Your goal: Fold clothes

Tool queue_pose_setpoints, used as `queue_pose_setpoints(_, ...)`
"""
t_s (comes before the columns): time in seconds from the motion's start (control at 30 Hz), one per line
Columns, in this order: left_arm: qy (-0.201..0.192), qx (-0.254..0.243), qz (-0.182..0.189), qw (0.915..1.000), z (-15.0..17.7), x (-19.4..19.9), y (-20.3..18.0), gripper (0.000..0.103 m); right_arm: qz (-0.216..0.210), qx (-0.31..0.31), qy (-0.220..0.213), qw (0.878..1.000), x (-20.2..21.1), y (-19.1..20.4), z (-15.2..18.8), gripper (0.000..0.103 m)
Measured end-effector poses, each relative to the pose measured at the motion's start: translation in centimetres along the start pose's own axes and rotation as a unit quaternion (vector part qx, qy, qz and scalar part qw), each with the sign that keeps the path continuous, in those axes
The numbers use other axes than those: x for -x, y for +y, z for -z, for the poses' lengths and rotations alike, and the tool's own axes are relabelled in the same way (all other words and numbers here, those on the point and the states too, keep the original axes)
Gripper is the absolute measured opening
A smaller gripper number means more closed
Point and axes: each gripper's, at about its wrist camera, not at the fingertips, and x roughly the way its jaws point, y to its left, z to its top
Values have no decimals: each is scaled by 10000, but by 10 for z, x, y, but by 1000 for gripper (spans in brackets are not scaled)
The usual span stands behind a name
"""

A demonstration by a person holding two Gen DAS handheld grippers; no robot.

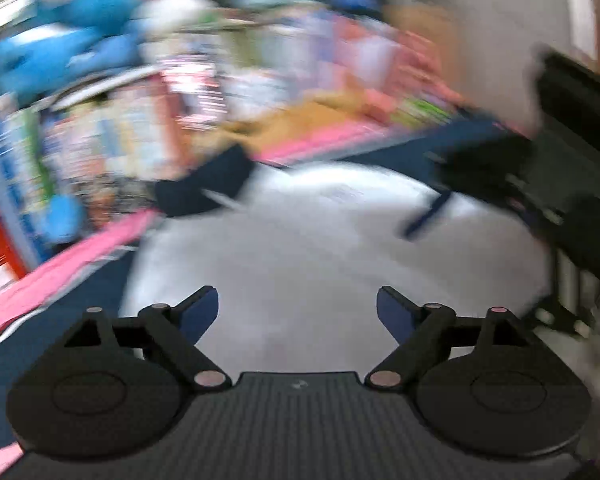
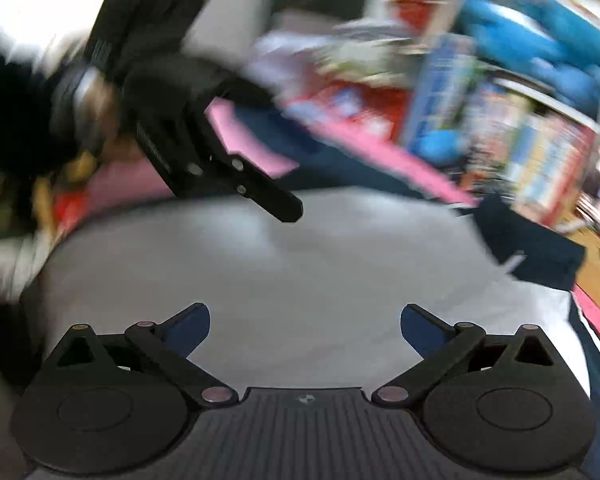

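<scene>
A white garment with navy sleeves lies spread flat; it shows in the left wrist view point(image 1: 320, 248) and in the right wrist view point(image 2: 300, 272). One navy sleeve point(image 1: 208, 188) lies at its far left, and shows at the right in the right wrist view point(image 2: 532, 244). My left gripper point(image 1: 298, 312) is open and empty above the white cloth. My right gripper point(image 2: 305, 330) is open and empty above the same cloth. The right gripper's body point(image 1: 540, 176) shows blurred at the right of the left wrist view. The left gripper's body point(image 2: 204, 152) shows blurred at the upper left of the right wrist view.
The garment lies on a pink and navy surface point(image 1: 60, 272). Beyond it stand blurred shelves of colourful boxes point(image 1: 132, 120) and a blue plush toy point(image 2: 540, 32). Both views are smeared by motion.
</scene>
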Motion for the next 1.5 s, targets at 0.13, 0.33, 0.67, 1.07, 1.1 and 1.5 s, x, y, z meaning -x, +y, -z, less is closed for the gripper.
queue_pose_setpoints(0.13,136,-1078,401,9933,15,21,-58,100,-167,464,-78,9988,14,51,9,103)
queue_pose_setpoints(0.33,372,-1134,481,9917,41,17,-65,103,-198,583,367,9974,11,72,37,103)
queue_pose_setpoints(0.67,878,-753,5,9933,92,44,-50,103,1095,225,747,9909,69,77,102,103)
queue_pose_setpoints(1.07,1205,19,-1051,9871,87,105,-29,101,1707,-1207,969,9731,132,74,98,103)
queue_pose_setpoints(1.1,1047,258,-1024,9889,76,105,-25,101,1927,-1382,694,9690,141,74,96,103)
queue_pose_setpoints(1.5,757,1214,-35,9897,-77,-107,-65,48,3002,-3561,-355,8842,87,-8,94,35)
